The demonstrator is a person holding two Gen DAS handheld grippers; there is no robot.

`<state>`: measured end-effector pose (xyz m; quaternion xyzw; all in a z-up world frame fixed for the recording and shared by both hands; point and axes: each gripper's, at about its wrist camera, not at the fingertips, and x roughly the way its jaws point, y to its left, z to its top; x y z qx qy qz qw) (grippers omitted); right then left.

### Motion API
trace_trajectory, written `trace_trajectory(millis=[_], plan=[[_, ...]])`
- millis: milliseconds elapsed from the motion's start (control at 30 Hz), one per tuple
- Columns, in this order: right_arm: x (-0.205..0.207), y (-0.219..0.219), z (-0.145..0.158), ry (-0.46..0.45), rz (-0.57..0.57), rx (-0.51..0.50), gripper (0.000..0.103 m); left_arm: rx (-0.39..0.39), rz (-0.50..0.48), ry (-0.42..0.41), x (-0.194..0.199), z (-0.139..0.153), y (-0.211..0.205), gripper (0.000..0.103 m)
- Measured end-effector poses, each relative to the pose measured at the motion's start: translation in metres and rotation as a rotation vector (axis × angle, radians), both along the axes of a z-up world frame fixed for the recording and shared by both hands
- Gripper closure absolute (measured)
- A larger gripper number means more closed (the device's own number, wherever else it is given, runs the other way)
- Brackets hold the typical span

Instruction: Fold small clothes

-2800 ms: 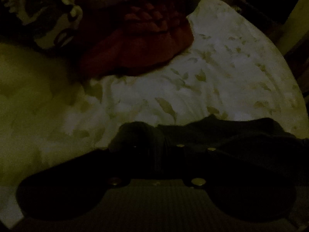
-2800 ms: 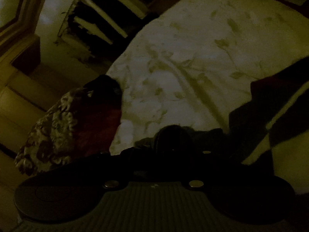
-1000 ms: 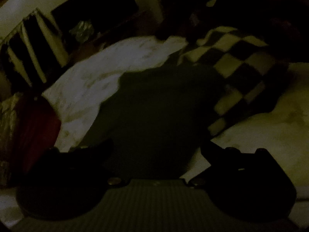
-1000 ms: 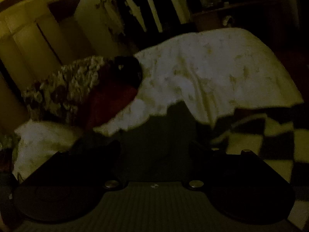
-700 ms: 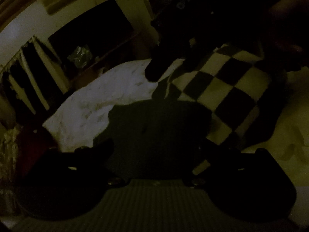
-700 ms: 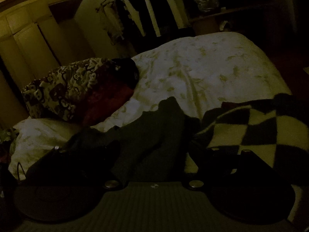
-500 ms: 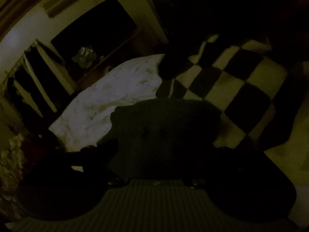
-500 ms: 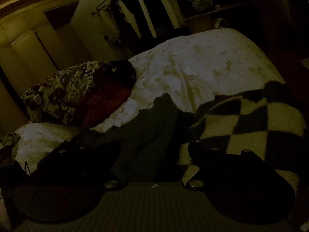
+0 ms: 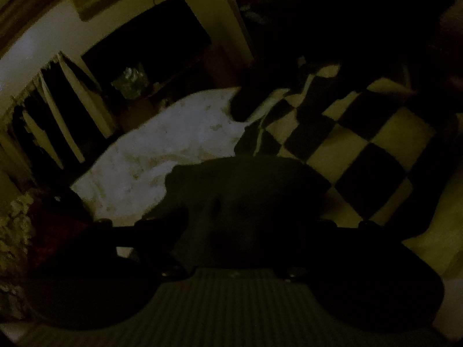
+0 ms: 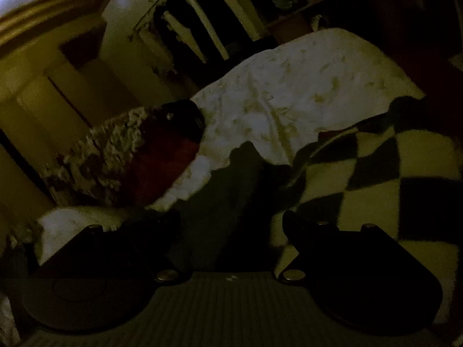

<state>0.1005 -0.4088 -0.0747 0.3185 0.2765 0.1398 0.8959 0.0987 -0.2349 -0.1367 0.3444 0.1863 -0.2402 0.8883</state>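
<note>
Dark garment, left wrist view: the dark garment (image 9: 246, 202) fills the middle of my view, spread over the white floral bedspread (image 9: 162, 156) and running down between my gripper's fingers.
Left gripper: my left gripper (image 9: 246, 225) has its fingers set wide apart, with dark cloth filling the gap; in this dim light I cannot tell whether either finger touches or pinches the fabric.
Checkered garment, left wrist view: a black-and-cream checkered garment (image 9: 361, 138) lies just beyond and to the right of the dark one, its near edge meeting it.
Above it: a dark shape hangs over the checkered cloth's far end, too shadowed to identify.
Background, left wrist view: hanging clothes (image 9: 58, 115) line the far wall; a red cloth (image 9: 55, 231) and a patterned one sit at the left edge.
Dark garment, right wrist view: here the same garment rises in a ridge between my fingers, draped on the bedspread with the checkered garment against its right side.
Right gripper: my right gripper (image 10: 231, 225) is spread wide, gripping nothing that I can make out; its left finger (image 10: 156, 225) is over the dark cloth, its right finger (image 10: 301, 228) over the checkered cloth's edge.
Pile at left: the red cloth and a patterned fabric (image 10: 107, 150) are heaped at the bedspread's left side, well apart from my fingers.
</note>
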Motion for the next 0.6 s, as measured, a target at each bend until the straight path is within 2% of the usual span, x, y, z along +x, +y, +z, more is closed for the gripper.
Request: trace_trajectory(millis=[133,267,367,500,600], plan=[[0.020,0.001,-0.008,0.048,0.036,0.085,0.000,0.054,-0.033,-0.126,-0.023,-0.014,-0.006,0.033],[0.034,0.005,-0.019,0.105,0.062,0.128,0.000,0.096,-0.046,-0.206,-0.032,-0.028,-0.010,0.033],[0.040,0.006,-0.024,0.132,0.057,0.138,0.000,0.107,-0.057,-0.212,-0.031,-0.031,-0.015,0.033],[0.052,0.002,-0.032,0.171,0.053,0.198,0.000,0.094,-0.055,-0.165,-0.010,-0.028,-0.023,0.033],[0.056,-0.003,-0.033,0.172,0.030,0.252,0.000,0.163,-0.111,-0.138,-0.002,-0.026,-0.034,0.037]])
